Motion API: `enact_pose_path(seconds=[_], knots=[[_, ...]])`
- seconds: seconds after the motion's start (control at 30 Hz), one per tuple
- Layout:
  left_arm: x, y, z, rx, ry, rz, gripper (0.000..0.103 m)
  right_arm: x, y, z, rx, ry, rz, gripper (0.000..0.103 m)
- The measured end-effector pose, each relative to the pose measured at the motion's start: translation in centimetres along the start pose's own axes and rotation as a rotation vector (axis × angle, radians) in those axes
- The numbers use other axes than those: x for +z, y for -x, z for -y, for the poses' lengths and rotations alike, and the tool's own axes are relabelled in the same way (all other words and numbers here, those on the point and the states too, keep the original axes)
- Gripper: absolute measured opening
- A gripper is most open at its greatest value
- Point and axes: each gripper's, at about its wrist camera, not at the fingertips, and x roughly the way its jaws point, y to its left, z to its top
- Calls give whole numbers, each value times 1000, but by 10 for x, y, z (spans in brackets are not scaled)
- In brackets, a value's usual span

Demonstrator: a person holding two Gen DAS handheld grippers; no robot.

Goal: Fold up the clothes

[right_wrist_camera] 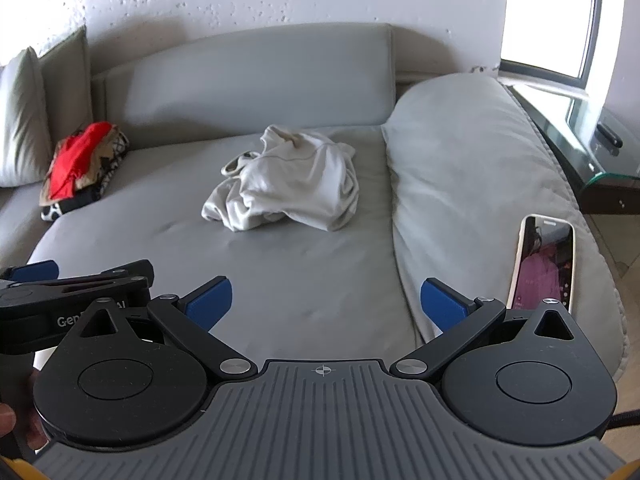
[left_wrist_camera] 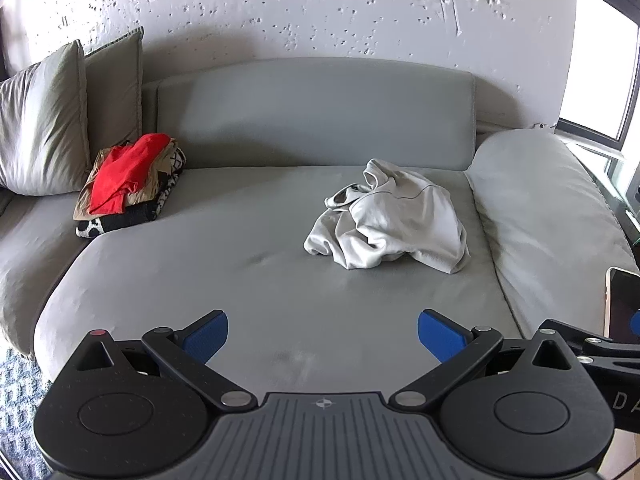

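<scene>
left wrist view shows my left gripper [left_wrist_camera: 323,334] jaws spread wide, holding nothing, tilted down over the sofa [left_wrist_camera: 248,280]; my right gripper [right_wrist_camera: 326,302] matches. the crumpled white garment [left_wrist_camera: 390,222] lies ahead, untouched.

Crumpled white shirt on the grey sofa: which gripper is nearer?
Right, slightly. The crumpled white shirt lies almost straight ahead of the right gripper; from the left gripper it sits ahead and off to the right. Both are open, touching nothing.

Grey sofa [left_wrist_camera: 248,280], two cushions [left_wrist_camera: 40,120], phone [right_wrist_camera: 546,264] on sofa's armrest, glass side table [right_wrist_camera: 600,160]
</scene>
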Motion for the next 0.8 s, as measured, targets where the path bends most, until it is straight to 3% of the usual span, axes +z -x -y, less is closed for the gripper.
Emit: enact_pose_path(seconds=[0.8], knots=[[1,-1,-4,0,13,-23,102,1,-3,-5,-11,4,-7,103]])
